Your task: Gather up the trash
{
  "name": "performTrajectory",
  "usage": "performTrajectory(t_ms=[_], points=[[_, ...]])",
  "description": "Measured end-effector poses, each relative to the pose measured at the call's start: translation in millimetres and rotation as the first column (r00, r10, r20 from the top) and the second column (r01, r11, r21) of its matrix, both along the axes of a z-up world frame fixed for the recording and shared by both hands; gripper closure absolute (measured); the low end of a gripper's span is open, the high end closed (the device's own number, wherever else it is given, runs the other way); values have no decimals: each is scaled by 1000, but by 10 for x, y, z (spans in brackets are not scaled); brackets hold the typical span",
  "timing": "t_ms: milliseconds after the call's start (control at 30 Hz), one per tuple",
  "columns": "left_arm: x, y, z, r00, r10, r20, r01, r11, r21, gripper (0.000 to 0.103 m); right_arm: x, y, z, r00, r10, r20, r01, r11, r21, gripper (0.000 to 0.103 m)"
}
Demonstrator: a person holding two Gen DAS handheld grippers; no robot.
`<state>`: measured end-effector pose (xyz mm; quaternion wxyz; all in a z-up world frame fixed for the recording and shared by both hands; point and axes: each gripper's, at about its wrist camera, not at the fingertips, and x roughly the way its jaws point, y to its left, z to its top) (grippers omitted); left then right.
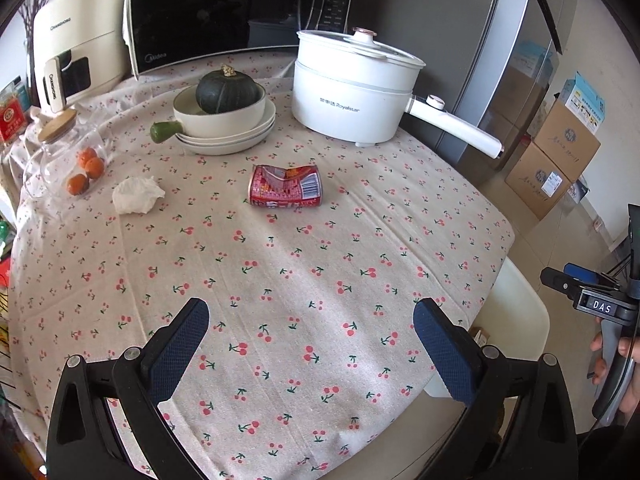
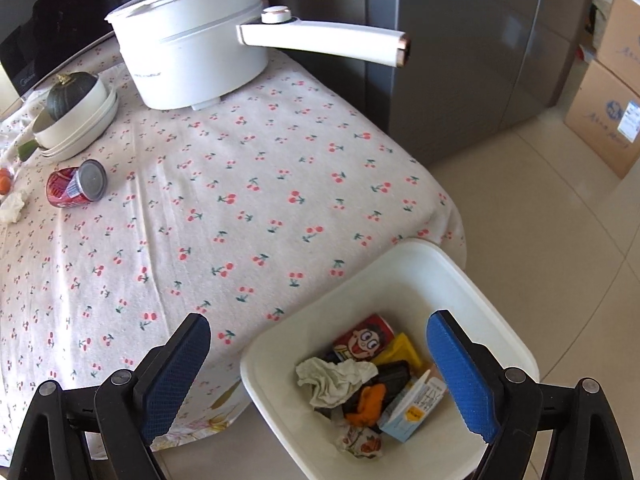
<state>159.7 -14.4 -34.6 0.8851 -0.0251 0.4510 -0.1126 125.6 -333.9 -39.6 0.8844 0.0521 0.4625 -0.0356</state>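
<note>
Left wrist view: the left gripper (image 1: 311, 322) hovers over the cherry-print worktop (image 1: 280, 280) with its fingers (image 1: 182, 350) spread wide and nothing between them. Straight ahead of the fingers, well apart from them, lies a crushed red can (image 1: 285, 189) on its side. Ahead and to the left of the fingers sits a crumpled white tissue (image 1: 137, 195), near a glass jar (image 1: 64, 160) (small orange fruits inside). Farther ahead stand a dark green squash (image 1: 227, 91) in stacked white bowls (image 1: 224, 120) and a white electric pot (image 1: 352, 84).

Right wrist view: the right gripper (image 2: 319, 340) also has its fingers (image 2: 464, 376) released, holding nothing. Between and just beyond the fingers, below the worktop's edge, stands a white trash bin (image 2: 460, 276) with a crumpled tissue, a cartoon-printed can, a small carton and other scraps inside. Far ahead to the left of the fingers, the red can and white tissue lie on the worktop.
</note>
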Motion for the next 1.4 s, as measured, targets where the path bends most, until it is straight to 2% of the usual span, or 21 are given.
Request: performTrajectory(t_ms=[400,667,867,967,1067,1167,1267,1400], points=[[-53,688,8,995,102,-6,-102,995,12,0,281,804,73,992,118,31,-117,993,-34,11],[-6,1241,-26,977,211,-29,-211,977,-21,0,458,1309,43,984,174,39,-174,985,-7,11],[198,1499,-103,963,265,-36,-265,964,13,0,624,1616,-111,976,215,14,-215,976,-36,11],[380,1517,-197,968,243,-67,-242,970,22,0,799,1724,-169,971,240,-3,-240,970,-47,11],[537,1558,-264,968,249,-44,-246,967,60,0,977,1784,-168,970,244,4,-244,969,-27,11],[683,1709,-345,957,289,-32,-287,956,60,0,1165,1898,-191,968,252,10,-252,968,20,11],[755,1909,-462,938,343,-54,-342,939,31,0,1345,2104,-257,963,270,12,-271,961,63,11],[795,2095,-533,921,384,-62,-385,923,-5,0,1569,2394,-345,962,270,29,-271,960,73,5]])
